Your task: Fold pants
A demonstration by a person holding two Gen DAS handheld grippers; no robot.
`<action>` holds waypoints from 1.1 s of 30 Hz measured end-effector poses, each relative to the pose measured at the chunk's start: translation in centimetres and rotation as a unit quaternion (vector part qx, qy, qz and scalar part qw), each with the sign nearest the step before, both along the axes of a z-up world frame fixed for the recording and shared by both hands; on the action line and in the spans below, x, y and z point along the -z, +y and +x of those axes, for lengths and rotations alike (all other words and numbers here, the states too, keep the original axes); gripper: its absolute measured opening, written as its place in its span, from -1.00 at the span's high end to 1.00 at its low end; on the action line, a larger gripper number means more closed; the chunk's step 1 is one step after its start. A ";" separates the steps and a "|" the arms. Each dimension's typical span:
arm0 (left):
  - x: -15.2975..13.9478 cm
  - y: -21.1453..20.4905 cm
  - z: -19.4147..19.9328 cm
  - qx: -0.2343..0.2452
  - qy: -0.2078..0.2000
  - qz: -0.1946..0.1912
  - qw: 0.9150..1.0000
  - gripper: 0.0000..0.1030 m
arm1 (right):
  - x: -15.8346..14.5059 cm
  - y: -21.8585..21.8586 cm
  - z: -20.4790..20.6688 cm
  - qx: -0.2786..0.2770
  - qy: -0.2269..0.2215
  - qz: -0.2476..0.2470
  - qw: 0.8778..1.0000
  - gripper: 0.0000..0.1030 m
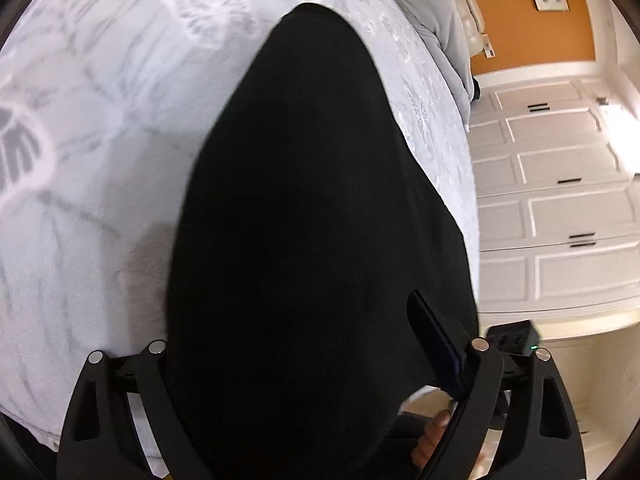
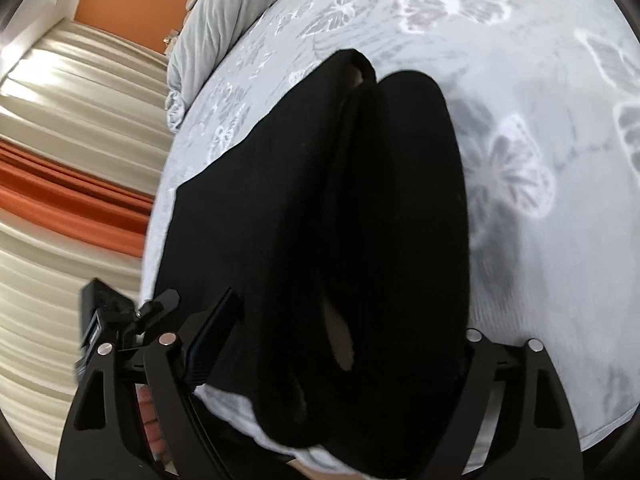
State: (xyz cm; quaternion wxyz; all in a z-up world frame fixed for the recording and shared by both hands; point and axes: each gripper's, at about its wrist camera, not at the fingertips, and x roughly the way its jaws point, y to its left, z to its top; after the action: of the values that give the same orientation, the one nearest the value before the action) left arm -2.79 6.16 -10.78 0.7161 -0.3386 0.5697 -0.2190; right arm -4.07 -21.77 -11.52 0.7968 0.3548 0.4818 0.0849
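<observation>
Evidently both grippers lifting black pants (image 2: 360,220) off floral bedspread (image 1: 100,160), leg ends trailing toward 12 o'clock for lengthwise fold. Left gripper (image 1: 320,432) and right gripper (image 2: 320,420) jaws buried in cloth; grip width unclear.

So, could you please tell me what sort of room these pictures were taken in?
Most likely a bedroom. The black pants lie on a bed with a butterfly-print bedspread, a grey pillow sits at its head, and white panelled wardrobe doors line the wall beside it.
</observation>
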 end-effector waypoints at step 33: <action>-25.2 2.9 -12.3 0.025 -0.330 -0.006 0.944 0.42 | -25.1 4.2 -11.7 -0.062 -0.328 -0.077 0.939 0.22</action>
State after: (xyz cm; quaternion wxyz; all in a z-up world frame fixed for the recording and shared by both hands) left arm -15.09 9.09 14.38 0.8563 -0.2373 0.3088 -0.3393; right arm -15.72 -17.57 13.55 0.9288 0.2145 0.2192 0.2083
